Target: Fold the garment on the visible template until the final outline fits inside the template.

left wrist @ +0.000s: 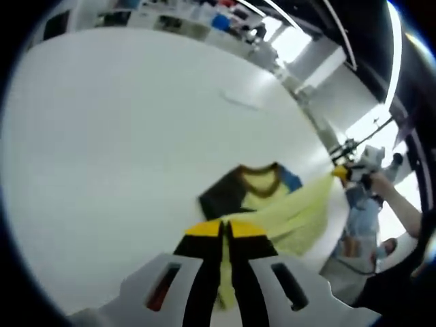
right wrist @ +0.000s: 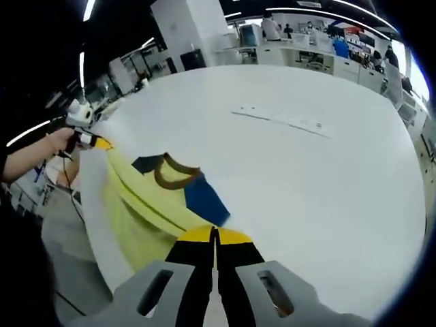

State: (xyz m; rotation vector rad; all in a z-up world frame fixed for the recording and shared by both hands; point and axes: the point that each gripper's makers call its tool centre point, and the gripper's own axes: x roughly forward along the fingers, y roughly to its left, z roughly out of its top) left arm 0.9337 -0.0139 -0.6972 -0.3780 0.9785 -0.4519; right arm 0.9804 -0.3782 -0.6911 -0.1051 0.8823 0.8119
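Note:
A yellow T-shirt [left wrist: 293, 214] with a brown collar, one black sleeve and one blue sleeve lies partly on the white table [left wrist: 122, 150] near its edge. My left gripper [left wrist: 225, 228] is shut on the yellow fabric, which shows between its jaws. My right gripper [left wrist: 344, 172], held by a hand, pinches the far corner, so the cloth is stretched between the two. In the right gripper view the T-shirt [right wrist: 146, 211] runs from my shut right gripper [right wrist: 214, 235] to the left gripper [right wrist: 95, 141]. A pale strip of template marking [right wrist: 283, 119] lies further in on the table [right wrist: 320, 204].
The same pale marking [left wrist: 238, 99] sits beyond the shirt in the left gripper view. The table edge [right wrist: 95, 225] runs under the stretched cloth, with floor below. A person's hand [right wrist: 58, 139] holds the left gripper. Desks and shelves [right wrist: 320, 48] line the far side of the room.

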